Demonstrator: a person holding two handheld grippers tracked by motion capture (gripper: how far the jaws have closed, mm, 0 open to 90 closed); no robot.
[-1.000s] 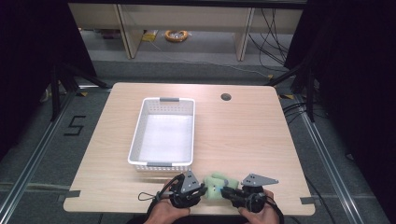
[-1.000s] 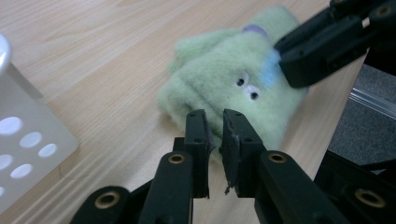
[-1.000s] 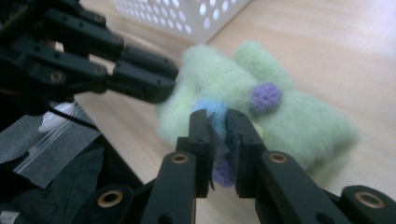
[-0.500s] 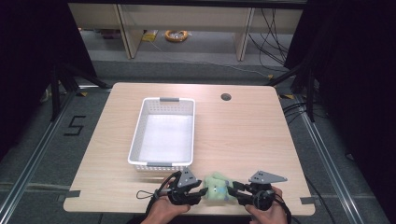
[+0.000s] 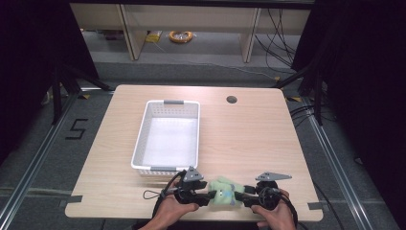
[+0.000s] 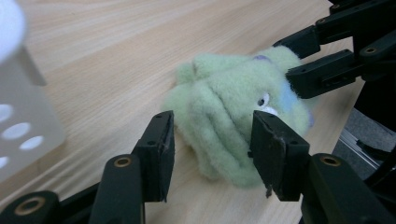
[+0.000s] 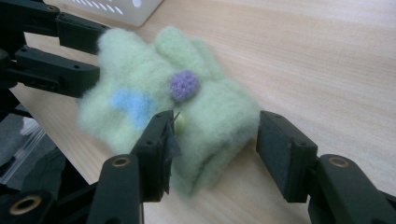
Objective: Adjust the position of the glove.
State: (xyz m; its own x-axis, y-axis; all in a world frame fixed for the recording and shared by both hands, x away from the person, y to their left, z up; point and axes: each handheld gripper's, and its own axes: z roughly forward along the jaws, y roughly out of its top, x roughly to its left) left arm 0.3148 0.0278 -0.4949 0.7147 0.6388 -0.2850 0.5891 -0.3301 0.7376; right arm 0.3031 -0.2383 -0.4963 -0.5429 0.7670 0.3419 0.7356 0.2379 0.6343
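At the bottom centre of the high view, the green plush toy [image 5: 223,193] lies on the table [image 5: 249,139] between both grippers. The left gripper [image 6: 212,140] and right gripper [image 7: 215,144] straddle it, jaws wide. This looks like the grasping step; next, one should close, then lift toward the basket [image 5: 167,136].

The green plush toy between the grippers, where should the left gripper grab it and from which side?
Grip the plush toy across its near, rounded end, coming in low along the table from the left. The left gripper already straddles that end with open jaws; the soft, ridged pile should compress and hold. The right gripper brackets the opposite end.
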